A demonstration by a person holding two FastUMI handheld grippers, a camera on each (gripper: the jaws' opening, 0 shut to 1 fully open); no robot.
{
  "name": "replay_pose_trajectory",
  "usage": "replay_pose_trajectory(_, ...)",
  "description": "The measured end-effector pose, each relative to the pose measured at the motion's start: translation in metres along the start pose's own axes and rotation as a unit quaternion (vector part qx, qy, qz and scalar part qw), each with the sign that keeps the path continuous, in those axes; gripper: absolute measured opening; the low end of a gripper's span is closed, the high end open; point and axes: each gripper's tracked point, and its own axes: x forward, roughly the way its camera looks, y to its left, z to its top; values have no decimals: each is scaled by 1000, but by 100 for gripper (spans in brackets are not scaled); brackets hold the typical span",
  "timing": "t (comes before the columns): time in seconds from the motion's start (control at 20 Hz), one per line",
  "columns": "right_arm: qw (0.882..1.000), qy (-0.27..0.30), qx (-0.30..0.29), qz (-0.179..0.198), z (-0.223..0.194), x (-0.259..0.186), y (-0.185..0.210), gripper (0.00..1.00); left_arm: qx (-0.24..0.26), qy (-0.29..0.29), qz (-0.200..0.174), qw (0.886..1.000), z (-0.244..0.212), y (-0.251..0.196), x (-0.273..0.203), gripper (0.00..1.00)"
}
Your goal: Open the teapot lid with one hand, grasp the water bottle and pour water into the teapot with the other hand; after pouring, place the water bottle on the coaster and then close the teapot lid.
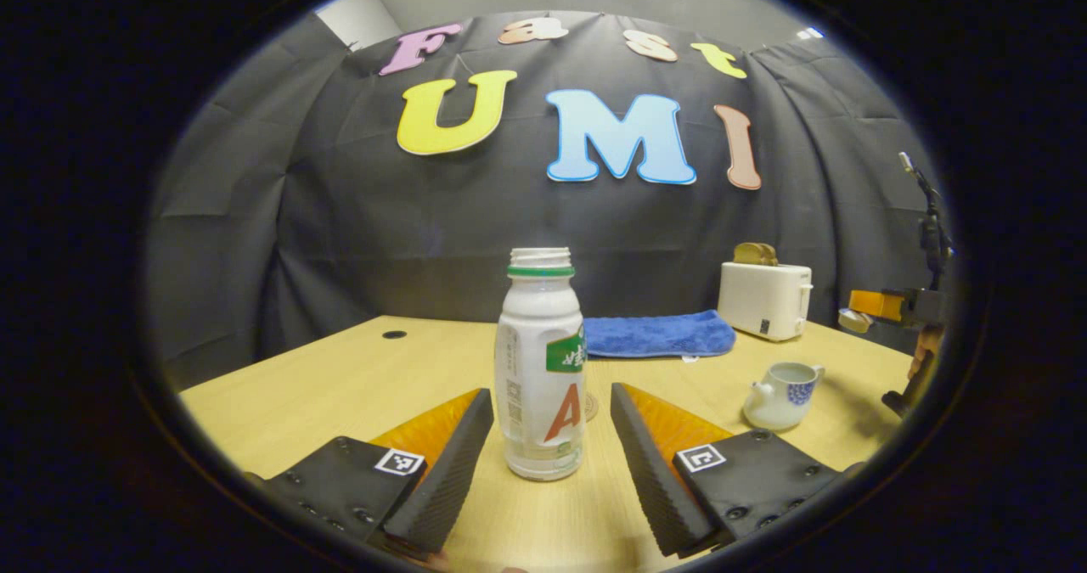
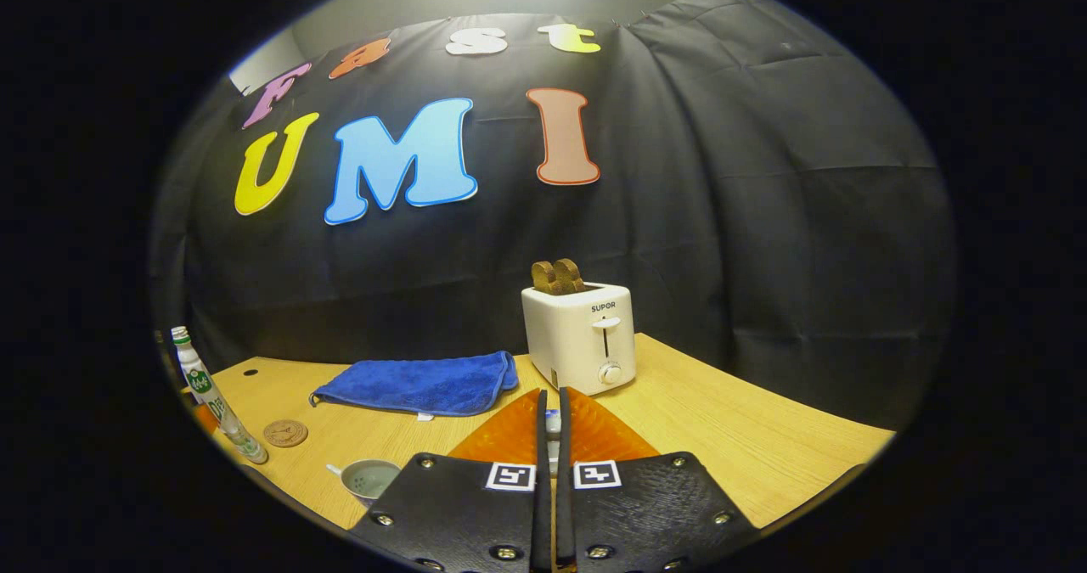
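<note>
The left gripper (image 1: 552,437) has its fingers apart, flanking the uncapped water bottle (image 1: 541,369) upright on the surface (image 1: 340,386) ready for grasping, while the right gripper (image 2: 550,446), fingers pinched on the lid (image 2: 553,424), leaves the teapot (image 1: 781,395) open.

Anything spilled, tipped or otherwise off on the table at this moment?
Nothing stands out. The water bottle stands upright, uncapped, between the left gripper's open jaws. The teapot sits upright with its lid off. The blue cloth lies flat by the toaster. No spill shows on the table.
</note>
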Motion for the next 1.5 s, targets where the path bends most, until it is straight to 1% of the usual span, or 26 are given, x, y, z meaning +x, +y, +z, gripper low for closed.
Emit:
replay_pose_trajectory(0.3, 1000, 6, 7, 8, -4, 0, 3, 2, 18, 16, 16, 1000, -6, 10, 27, 98)
replay_pose_trajectory(0.6, 1000, 9, 5, 10, -6, 1, 4, 2, 26, 30, 0, 999, -12, 9, 43, 98)
replay_pose_trajectory(0.65, 1000, 10, 5, 8, -6, 2, 3, 2, 26, 32, -2, 999, -13, 8, 44, 87)
replay_pose_trajectory(0.7, 1000, 11, 6, 7, -7, 2, 3, 2, 27, 34, -4, 999, -12, 8, 47, 98)
replay_pose_trajectory(0.85, 1000, 10, 8, 5, -6, 2, 1, 2, 27, 45, -1, 999, -16, 8, 51, 98)
replay_pose_trajectory(0.9, 1000, 9, 8, 3, -6, 2, 0, 2, 28, 44, 2, 999, -16, 9, 54, 92)
replay_pose_trajectory(1.0, 1000, 10, 11, 3, -7, 2, -1, 2, 28, 45, 4, 999, -14, 9, 53, 87)
replay_pose_trajectory(1.1, 1000, 12, 14, 2, -7, 2, -2, 2, 26, 44, 0, 999, -15, 6, 51, 84)
replay_pose_trajectory(1.15, 1000, 12, 15, 1, -7, 2, -3, 2, 26, 44, 0, 999, -15, 6, 51, 78)
replay_pose_trajectory(1.2, 1000, 11, 16, -1, -7, 2, -4, 2, 28, 44, 0, 999, -16, 5, 52, 82)
replay_pose_trajectory(1.35, 1000, 7, 20, -8, -5, 3, -10, 2, 50, 45, -1, 998, -14, -1, 52, 82)
replay_pose_trajectory(1.45, 1000, 6, 23, -13, -4, 3, -14, 2, 81, 47, 4, 996, -12, -4, 53, 82)
replay_pose_trajectory(1.5, 1000, 6, 24, -15, -4, 3, -15, 2, 103, 45, 6, 994, -9, -5, 53, 79)
